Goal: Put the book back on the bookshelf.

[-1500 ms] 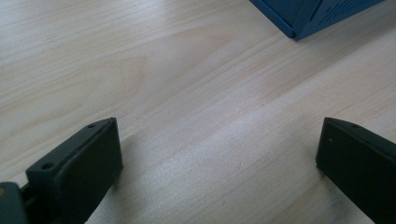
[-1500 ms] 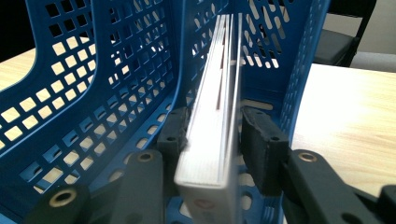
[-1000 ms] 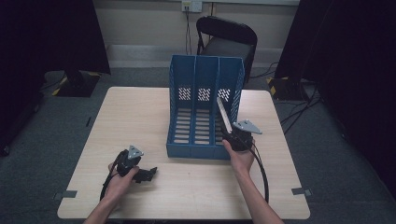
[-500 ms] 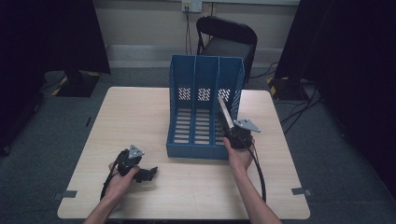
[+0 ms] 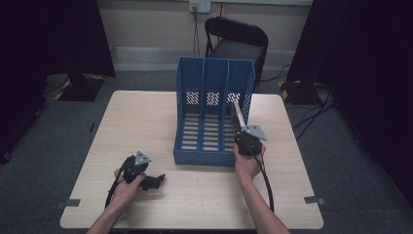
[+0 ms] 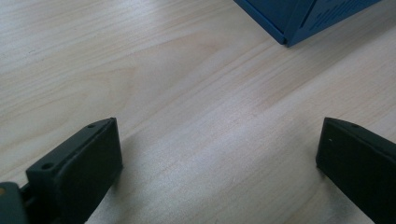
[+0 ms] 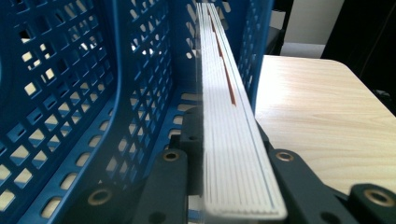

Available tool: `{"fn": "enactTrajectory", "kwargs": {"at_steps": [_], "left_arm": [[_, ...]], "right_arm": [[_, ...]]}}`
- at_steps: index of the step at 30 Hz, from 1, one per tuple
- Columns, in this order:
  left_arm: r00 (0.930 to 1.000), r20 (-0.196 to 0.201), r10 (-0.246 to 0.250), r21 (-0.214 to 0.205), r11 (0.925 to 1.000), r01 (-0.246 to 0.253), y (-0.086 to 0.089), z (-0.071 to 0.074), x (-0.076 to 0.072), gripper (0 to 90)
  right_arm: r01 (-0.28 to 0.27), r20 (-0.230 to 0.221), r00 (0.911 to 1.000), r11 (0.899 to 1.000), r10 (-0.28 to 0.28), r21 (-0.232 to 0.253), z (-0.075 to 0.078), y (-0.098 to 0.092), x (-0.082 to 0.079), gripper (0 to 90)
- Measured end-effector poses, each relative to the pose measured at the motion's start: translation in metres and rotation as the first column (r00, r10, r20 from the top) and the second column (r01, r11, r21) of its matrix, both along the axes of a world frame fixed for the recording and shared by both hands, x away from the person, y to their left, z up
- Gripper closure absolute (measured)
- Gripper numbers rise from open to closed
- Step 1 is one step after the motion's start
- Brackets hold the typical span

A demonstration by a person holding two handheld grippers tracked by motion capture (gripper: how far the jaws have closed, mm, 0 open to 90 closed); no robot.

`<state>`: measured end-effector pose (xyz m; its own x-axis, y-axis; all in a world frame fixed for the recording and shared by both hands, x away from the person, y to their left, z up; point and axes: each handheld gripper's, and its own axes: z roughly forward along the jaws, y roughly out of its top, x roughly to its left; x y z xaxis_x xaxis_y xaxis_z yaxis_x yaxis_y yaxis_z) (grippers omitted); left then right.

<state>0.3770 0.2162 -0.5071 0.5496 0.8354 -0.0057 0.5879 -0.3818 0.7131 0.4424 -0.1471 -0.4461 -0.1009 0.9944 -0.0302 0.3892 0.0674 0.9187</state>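
In the lower left of the high view the left gripper (image 5: 155,181) rests low on the table (image 5: 146,122), its jaws spread wide with nothing but bare wood between them, as the left gripper view confirms. Right of centre, the right gripper (image 5: 241,132) has just been closing its jaws, and they now clamp a thin white booklet (image 7: 233,154) by its near end. In the right gripper view the booklet stands on edge between the two black jaws, and its long axis runs straight away from the gripper, up toward the top of the frame. It lies along the rightmost slot of the blue file rack (image 5: 214,78), just inside the rack's perforated right wall. In the high view the booklet (image 5: 238,113) slants up and away toward the rack's tall back. The right hand (image 5: 247,163) is the one at the rack; the left is well apart from it. Judging by this, the coming move runs along the booklet's length, deeper into that slot.
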Motion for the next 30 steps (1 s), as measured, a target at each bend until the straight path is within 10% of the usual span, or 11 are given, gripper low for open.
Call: {"fn": "enactTrajectory", "kwargs": {"at_steps": [30], "left_arm": [[0.9999, 0.002, -0.016, 0.003, 0.9999, 0.016, -0.0004, 0.0001, -0.0016, 0.0]], "right_arm": [[0.132, 0.013, 0.9912, 0.991, -0.132, 0.025, -0.0014, 0.0014, -0.0029, 75.6]]}}
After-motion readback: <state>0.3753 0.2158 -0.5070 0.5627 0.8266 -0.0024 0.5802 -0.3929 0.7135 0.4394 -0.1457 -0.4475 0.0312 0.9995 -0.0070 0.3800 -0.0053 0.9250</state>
